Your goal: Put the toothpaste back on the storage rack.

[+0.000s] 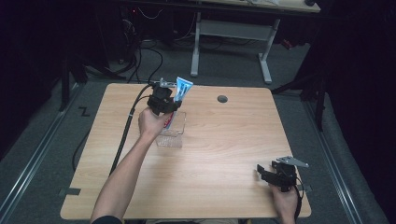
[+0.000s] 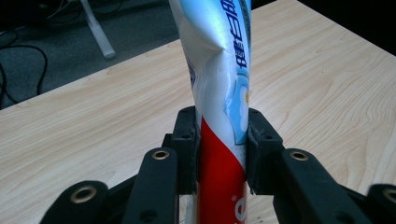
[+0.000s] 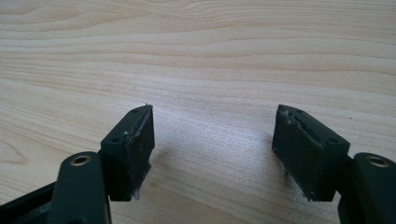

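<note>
A toothpaste tube [image 1: 181, 90], white, blue and red, stands upright in my left gripper [image 1: 163, 103], which is shut on it above a clear plastic tray [image 1: 172, 135]. In the left gripper view the tube [image 2: 223, 88] rises between the black pads [image 2: 186, 140], which squeeze its red lower part. My right gripper [image 1: 276, 176] rests near the table's front right corner. Its jaws stand open over bare wood, with nothing between the pads [image 3: 135, 144].
The wooden table [image 1: 224, 154] has a round cable hole [image 1: 222, 99] near its back edge. A cable [image 1: 126, 130] trails from the left gripper off the table's left side. Behind the table stands a white-legged desk [image 1: 233, 32] on grey floor.
</note>
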A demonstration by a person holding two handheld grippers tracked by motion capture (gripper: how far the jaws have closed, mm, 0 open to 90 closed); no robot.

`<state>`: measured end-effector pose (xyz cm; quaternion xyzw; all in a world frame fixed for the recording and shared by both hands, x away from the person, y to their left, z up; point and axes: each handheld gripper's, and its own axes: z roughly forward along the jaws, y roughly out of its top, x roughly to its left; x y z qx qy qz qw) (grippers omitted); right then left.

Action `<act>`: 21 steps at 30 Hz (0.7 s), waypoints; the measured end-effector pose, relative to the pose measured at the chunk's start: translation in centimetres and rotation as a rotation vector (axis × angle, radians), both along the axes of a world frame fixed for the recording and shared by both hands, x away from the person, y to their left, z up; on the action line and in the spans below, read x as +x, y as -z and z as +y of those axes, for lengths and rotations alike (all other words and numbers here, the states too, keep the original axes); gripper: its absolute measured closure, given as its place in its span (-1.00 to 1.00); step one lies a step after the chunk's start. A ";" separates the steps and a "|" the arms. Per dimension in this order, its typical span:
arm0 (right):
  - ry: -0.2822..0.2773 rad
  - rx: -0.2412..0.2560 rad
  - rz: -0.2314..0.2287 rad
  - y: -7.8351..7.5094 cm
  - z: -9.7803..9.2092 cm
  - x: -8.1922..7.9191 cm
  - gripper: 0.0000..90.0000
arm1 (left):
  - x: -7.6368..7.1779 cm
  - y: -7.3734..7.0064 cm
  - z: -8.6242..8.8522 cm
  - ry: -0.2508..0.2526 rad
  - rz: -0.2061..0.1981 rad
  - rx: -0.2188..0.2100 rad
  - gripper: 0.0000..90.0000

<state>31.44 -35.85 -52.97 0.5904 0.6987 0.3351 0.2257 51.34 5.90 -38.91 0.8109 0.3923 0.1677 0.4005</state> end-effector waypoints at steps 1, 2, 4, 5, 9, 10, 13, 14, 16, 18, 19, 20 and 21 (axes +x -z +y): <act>0.000 0.000 0.000 0.0 0.0 0.0 -0.34 | 0.0 0.0 -0.1 0.005 0.001 0.009 0.54; 0.000 0.000 0.000 0.0 0.0 0.0 -0.34 | -0.1 0.1 -0.1 0.007 0.002 0.013 0.54; 0.000 0.000 0.000 0.0 0.0 0.0 -0.34 | -0.2 0.1 -0.2 0.014 0.003 0.026 0.54; 0.000 0.001 0.000 0.0 0.0 0.0 -0.34 | -0.3 0.2 -0.2 0.016 0.004 0.030 0.54; 0.000 0.000 0.000 0.0 0.0 0.0 -0.34 | -0.4 0.6 -0.2 0.016 0.017 0.033 0.54; 0.000 0.000 0.000 0.0 0.0 0.0 -0.34 | -0.4 0.7 -0.1 0.016 0.020 0.033 0.54; 0.000 0.000 0.000 0.0 0.0 0.0 -0.34 | -0.5 0.9 0.1 0.015 0.027 0.038 0.55; 0.000 0.000 0.000 0.0 0.0 0.0 -0.34 | -0.5 0.9 0.1 0.018 0.028 0.042 0.55; 0.001 0.000 0.000 0.0 0.0 0.0 -0.34 | -0.6 1.0 0.2 0.018 0.027 0.047 0.56; 0.001 0.000 0.000 0.0 0.0 0.0 -0.34 | -0.6 1.1 0.2 0.024 0.036 0.048 0.57; 0.001 0.000 0.000 0.0 0.0 0.0 -0.34 | -0.7 1.1 0.1 0.027 0.037 0.052 0.57; 0.001 0.000 0.000 0.0 0.0 0.0 -0.34 | -0.7 1.2 0.0 0.028 0.036 0.057 0.57; 0.001 0.000 0.000 0.0 0.0 0.0 -0.34 | -0.7 1.2 0.0 0.029 0.035 0.060 0.57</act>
